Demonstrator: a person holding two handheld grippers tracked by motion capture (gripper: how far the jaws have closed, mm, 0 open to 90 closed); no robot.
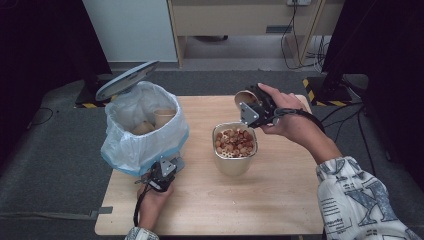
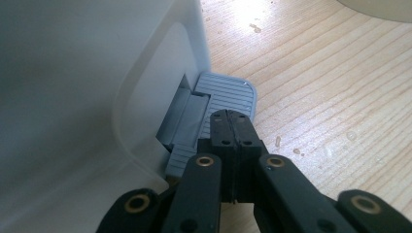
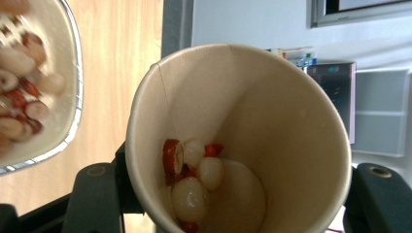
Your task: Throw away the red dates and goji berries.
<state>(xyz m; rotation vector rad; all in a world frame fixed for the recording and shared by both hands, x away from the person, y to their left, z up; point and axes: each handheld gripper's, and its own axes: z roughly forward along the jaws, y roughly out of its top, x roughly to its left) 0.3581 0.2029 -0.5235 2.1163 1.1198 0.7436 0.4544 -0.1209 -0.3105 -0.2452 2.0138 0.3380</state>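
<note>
Two tools at work over my bench (image 1: 210, 210). From the high view, my right tool (image 1: 251, 107) grasps a paper cup (image 1: 245, 96) above the far rim of the foil tray (image 1: 235, 162). The cup is tipped on its side, its long axis near level, its mouth turned toward the left and the tray of mixed dried fruit. My left tool (image 1: 167, 167) sits at the foot of the white bin (image 1: 142, 125), whose lid (image 1: 127, 80) stands raised.

Along my left tool (image 2: 232, 127), the jaws are clenched together with nothing between them, resting on the bin's grey pedal (image 2: 226, 94) beside the white wall.

Along my right tool (image 3: 233, 204), the cup (image 3: 291, 121) gapes toward the camera, jaws clamped on either side, a few fruit pieces (image 3: 192, 174) lying against its lower wall; the tray (image 3: 73, 97) shows at left.
</note>
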